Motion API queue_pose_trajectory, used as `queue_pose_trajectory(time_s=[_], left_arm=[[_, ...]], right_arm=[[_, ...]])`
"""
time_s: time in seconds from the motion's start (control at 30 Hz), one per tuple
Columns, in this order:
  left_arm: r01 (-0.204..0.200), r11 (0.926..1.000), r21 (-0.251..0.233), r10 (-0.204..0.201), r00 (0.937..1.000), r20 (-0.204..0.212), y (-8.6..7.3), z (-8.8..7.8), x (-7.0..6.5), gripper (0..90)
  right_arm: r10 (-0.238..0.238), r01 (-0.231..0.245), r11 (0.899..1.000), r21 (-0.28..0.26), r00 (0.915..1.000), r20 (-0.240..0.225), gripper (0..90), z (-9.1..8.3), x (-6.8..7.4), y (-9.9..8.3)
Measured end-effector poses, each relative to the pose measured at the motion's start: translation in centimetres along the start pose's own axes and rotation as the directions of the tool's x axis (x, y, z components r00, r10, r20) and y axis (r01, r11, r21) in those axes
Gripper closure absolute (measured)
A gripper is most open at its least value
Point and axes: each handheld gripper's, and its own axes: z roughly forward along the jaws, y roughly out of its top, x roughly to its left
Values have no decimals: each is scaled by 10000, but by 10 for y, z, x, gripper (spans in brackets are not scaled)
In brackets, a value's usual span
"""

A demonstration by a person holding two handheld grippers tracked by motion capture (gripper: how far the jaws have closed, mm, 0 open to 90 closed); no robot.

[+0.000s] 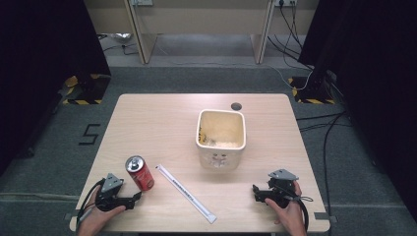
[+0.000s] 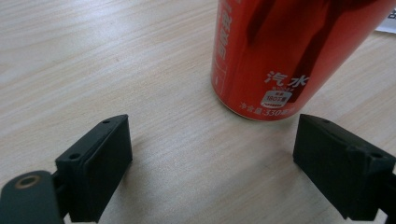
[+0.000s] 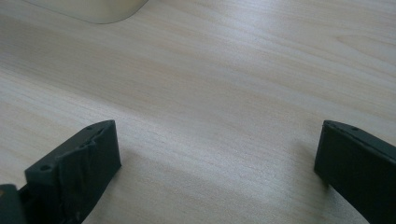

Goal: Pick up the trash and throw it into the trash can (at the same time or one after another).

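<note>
1. Here, my left gripper (image 1: 132, 200) rests at the near left edge of the table (image 1: 162, 118), jaws spread wide with nothing between them; the red can (image 1: 140, 172) stands upright just beyond its tips, a little to the right of the line between the jaws in the left gripper view, not touching either pad
2. My right gripper (image 1: 256, 192) sits at the near right, jaws likewise spread and empty, well apart from the can, so the left is the nearer hand
3. A long wrapped straw (image 1: 186, 192) lies flat just right of the can, its axis running from far left to near right
4. Farther off, the cream bin (image 1: 221, 138) stands past mid-table, open side up
5. I judge nothing blocks a short push forward onto the can
</note>
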Motion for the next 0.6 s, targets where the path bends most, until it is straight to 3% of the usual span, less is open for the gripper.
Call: queue_pose_trajectory(time_s=[0.4, 0.6], left_arm=[[-32, 9999, -130, 36, 9994, 343, 1, -2, -1, 152], [59, 9989, -473, -33, 9984, 560, 6, -11, -3, 152]], right_arm=[[-15, 15, 10000, 0, 10000, -30, 2, 0, 0, 0], [10, -10, 10000, 7, 10000, -34, 2, 0, 0, 0]])
